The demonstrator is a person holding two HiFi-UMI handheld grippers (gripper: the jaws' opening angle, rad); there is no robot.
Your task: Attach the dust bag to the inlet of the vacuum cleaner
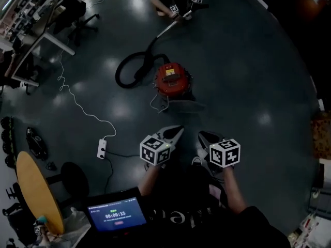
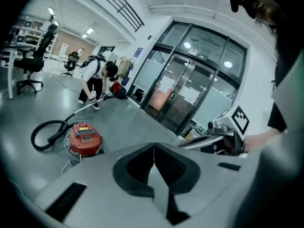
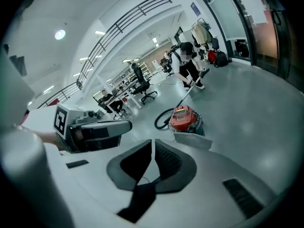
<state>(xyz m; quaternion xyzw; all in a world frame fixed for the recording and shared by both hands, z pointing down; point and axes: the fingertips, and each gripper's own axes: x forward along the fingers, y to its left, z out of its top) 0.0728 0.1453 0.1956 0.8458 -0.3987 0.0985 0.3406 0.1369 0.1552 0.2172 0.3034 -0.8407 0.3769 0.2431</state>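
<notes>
The floor is dark grey and glossy, with pale spots of lamp light on it. A red vacuum cleaner stands on it, and its black hose lies in a loop just beside it, at the left. A flat grey dust bag lies on the floor close to the cleaner's near side. Well apart from them lies a white power strip, and a thin white cable winds away from it.

Red round vacuum cleaner upright on floor at my 12, black hose looped at its 9. Grey dust bag lies flat just at its 6.
</notes>
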